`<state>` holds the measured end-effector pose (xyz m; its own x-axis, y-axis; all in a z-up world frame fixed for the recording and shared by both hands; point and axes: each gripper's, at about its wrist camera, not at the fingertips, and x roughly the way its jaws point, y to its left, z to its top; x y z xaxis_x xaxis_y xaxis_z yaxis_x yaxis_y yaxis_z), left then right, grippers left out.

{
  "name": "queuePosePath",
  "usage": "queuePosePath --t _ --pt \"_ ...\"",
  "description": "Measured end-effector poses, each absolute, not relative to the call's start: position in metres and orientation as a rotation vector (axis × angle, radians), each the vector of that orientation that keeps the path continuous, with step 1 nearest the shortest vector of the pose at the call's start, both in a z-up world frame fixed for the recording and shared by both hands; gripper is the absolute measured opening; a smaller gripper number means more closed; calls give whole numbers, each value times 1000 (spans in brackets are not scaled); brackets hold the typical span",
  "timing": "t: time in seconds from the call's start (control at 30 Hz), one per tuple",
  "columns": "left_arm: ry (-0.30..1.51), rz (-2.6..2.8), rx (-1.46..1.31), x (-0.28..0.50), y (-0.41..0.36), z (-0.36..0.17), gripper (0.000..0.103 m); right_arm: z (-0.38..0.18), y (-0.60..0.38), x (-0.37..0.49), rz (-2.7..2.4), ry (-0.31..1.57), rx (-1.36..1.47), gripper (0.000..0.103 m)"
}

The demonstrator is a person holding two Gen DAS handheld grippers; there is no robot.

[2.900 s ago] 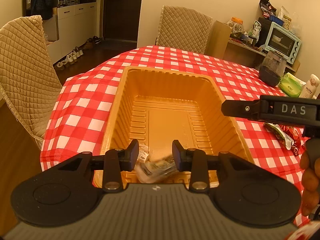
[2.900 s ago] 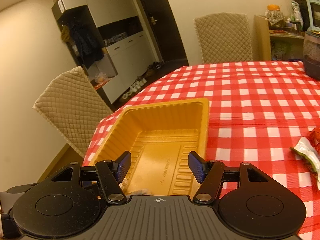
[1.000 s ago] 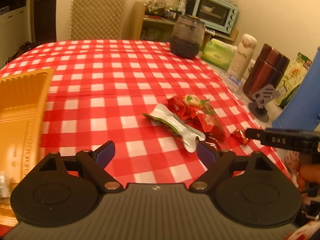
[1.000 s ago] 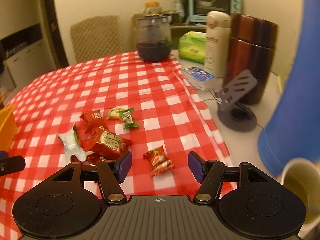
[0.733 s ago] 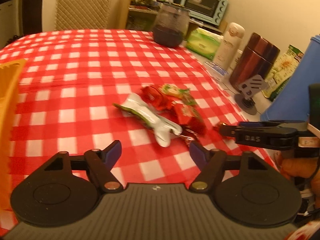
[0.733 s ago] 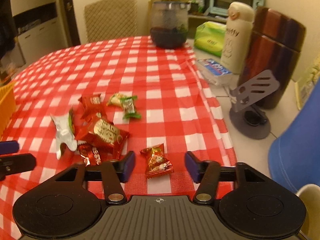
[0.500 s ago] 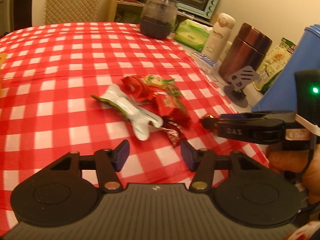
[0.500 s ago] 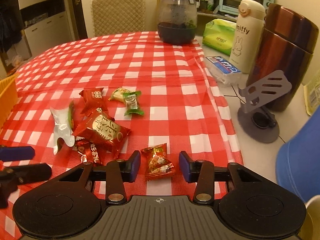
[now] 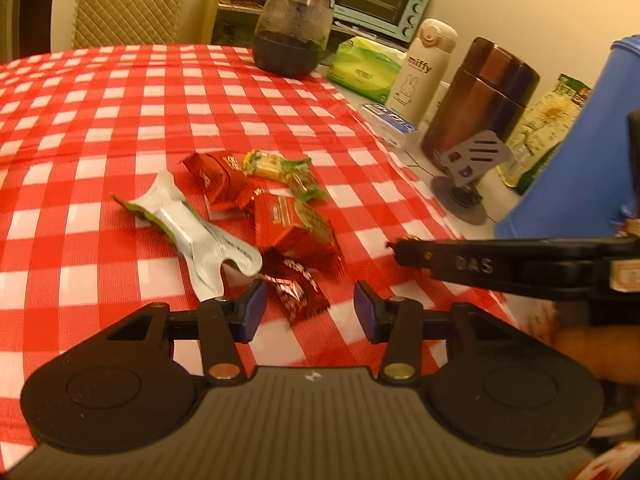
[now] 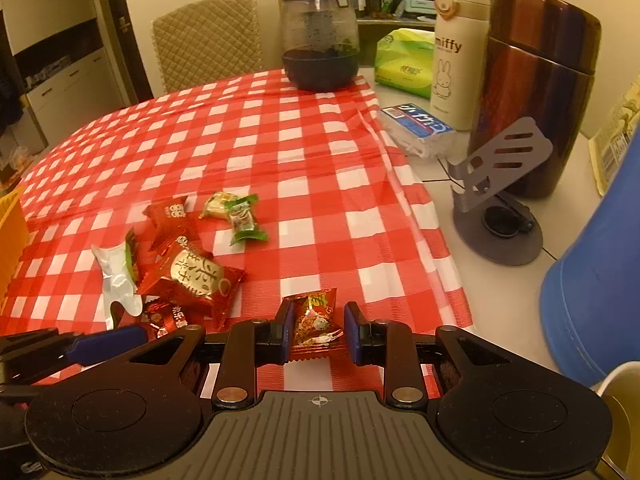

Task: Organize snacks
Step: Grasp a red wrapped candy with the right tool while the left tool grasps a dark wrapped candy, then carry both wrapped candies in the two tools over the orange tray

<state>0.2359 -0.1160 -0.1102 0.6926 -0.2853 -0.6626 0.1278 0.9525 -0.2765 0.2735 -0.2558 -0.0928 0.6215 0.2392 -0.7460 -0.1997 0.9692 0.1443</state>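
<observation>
The red-and-white checked tablecloth (image 10: 248, 128) is lying across most of the table, with wide bare checks behind and left of the snacks. Its right edge is ending just short of the bare white tabletop (image 10: 492, 280), where a big blue plastic container (image 10: 592, 264), a brown metal flask (image 10: 536, 88), a grey slotted phone stand (image 10: 500, 196) and a cream "miffy" bottle (image 10: 460, 52) are crowding the side. A corner of the orange plastic tray (image 10: 12, 228) is showing at the far left.

The snack pile is sitting near the cloth's front right corner: 1 large red-and-gold packet (image 10: 192, 280), 1 white-and-green foil pouch (image 9: 192, 236), 1 small red packet (image 10: 170, 216) and 2 green-ended candies (image 10: 236, 212).

The right gripper (image 10: 318, 332) has just been closing, and its blue pads are clamping 1 small red-orange candy packet (image 10: 314, 320) lying apart from the pile, near the cloth edge.

The left gripper (image 9: 308, 308) has also been narrowing; its jaws are standing apart around 1 dark red foil candy (image 9: 298, 292), not pressing it.
</observation>
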Motion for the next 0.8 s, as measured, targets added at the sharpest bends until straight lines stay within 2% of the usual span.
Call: queuePosePath --t 0.07,0.27,0.4,0.8 --pt "771 -218 -206 241 -118 -114 43 -93 -257 274 247 863 55 27" --pt "750 -189 -142 247 -122 -117 32 -92 -252 273 243 858 39 27" --pt "751 -189 -113 244 -121 -117 19 -91 -247 271 252 859 22 27" --pt "788 -180 -129 205 -98 -111 17 -82 -226 252 274 855 6 27"
